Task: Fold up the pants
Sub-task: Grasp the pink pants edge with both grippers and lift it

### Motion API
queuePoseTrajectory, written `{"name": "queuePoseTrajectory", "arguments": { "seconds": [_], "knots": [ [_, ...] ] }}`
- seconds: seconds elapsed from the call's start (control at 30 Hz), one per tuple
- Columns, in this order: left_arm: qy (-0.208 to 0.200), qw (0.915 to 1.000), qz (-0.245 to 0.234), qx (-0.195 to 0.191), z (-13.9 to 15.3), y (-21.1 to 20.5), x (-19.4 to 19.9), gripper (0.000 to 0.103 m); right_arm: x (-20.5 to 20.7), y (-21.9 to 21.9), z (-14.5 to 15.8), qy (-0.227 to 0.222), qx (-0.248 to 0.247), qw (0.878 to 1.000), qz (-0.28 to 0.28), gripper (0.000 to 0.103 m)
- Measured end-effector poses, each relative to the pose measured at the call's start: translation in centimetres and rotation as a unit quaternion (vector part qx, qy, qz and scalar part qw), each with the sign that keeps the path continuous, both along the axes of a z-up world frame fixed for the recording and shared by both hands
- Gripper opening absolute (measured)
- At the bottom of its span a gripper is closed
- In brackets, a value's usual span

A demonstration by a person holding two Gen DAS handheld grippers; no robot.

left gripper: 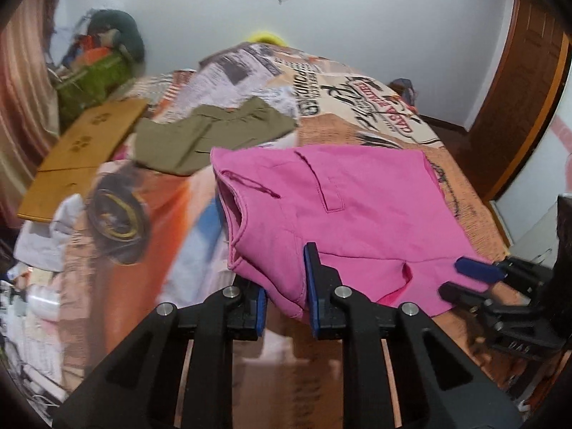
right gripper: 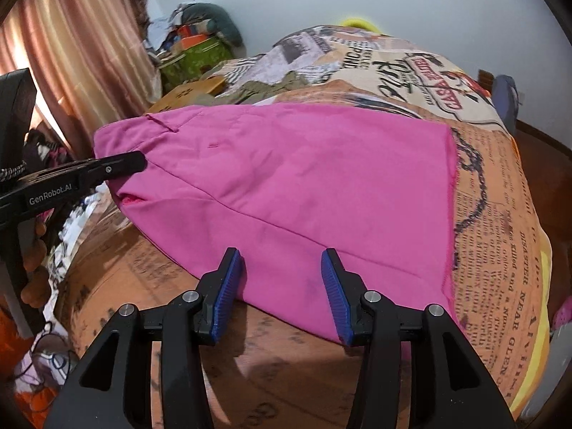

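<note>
Pink pants (left gripper: 357, 200) lie spread on the printed bedspread (left gripper: 375, 107), waist to the left in the left wrist view. My left gripper (left gripper: 286, 296) is shut on a bunched fold at the near waist corner, and the cloth fills the gap between its blue pads. In the right wrist view the same gripper's black finger (right gripper: 136, 162) reaches onto the pants (right gripper: 286, 164) from the left. My right gripper (right gripper: 280, 275) stands open at the near hem edge, its pads apart with flat cloth between them. It also shows at the lower right, right gripper (left gripper: 464, 282).
Olive shorts (left gripper: 214, 136) lie behind the pink pants. A flat cardboard sheet (left gripper: 82, 157) and a dark coiled item (left gripper: 118, 218) sit on the left. A green box with clutter (right gripper: 193, 57) and a curtain (right gripper: 71, 53) stand beyond. A wooden door (left gripper: 518, 107) is on the right.
</note>
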State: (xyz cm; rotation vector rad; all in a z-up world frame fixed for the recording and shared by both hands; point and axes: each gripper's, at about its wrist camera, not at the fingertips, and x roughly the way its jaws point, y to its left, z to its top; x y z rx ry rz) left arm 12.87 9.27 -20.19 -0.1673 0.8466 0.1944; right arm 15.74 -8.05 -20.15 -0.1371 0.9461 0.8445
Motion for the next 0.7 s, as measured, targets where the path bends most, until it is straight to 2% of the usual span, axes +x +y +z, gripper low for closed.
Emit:
{"name": "queuePoseTrajectory", "arguments": {
  "seconds": [0.07, 0.17, 0.23, 0.33, 0.47, 0.57, 0.7],
  "knots": [
    [-0.006, 0.9998, -0.002, 0.017, 0.4, 0.2, -1.1, 0.019, -0.1, 0.6, 0.2, 0.000, -0.005, 1.000, 0.011, 0.044],
    [-0.025, 0.9964, -0.014, 0.080, 1.7, -0.5, -1.9, 0.018, 0.0, 1.7, 1.0, -0.007, -0.015, 1.000, 0.020, 0.044],
    [-0.041, 0.9933, -0.023, 0.105, 2.5, -1.1, -2.4, 0.018, 0.2, 2.2, 1.6, -0.017, -0.007, 1.000, 0.015, 0.044],
    [-0.062, 0.9914, -0.041, 0.108, 3.9, -1.6, -2.3, 0.018, 0.7, 3.0, 1.9, -0.006, 0.018, 1.000, 0.006, 0.044],
    [-0.082, 0.9885, -0.065, 0.110, 5.4, -2.8, -1.4, 0.018, 0.2, 4.4, 0.8, 0.008, 0.010, 1.000, 0.022, 0.044],
    [-0.090, 0.9873, -0.091, 0.094, 6.4, -4.2, -0.5, 0.016, -0.4, 4.6, 0.3, 0.006, 0.011, 0.999, 0.030, 0.045],
    [-0.097, 0.9826, -0.124, 0.098, 7.1, -6.7, 0.6, 0.015, -0.4, 4.0, 0.4, 0.023, 0.030, 0.999, 0.038, 0.046]
  ]
}}
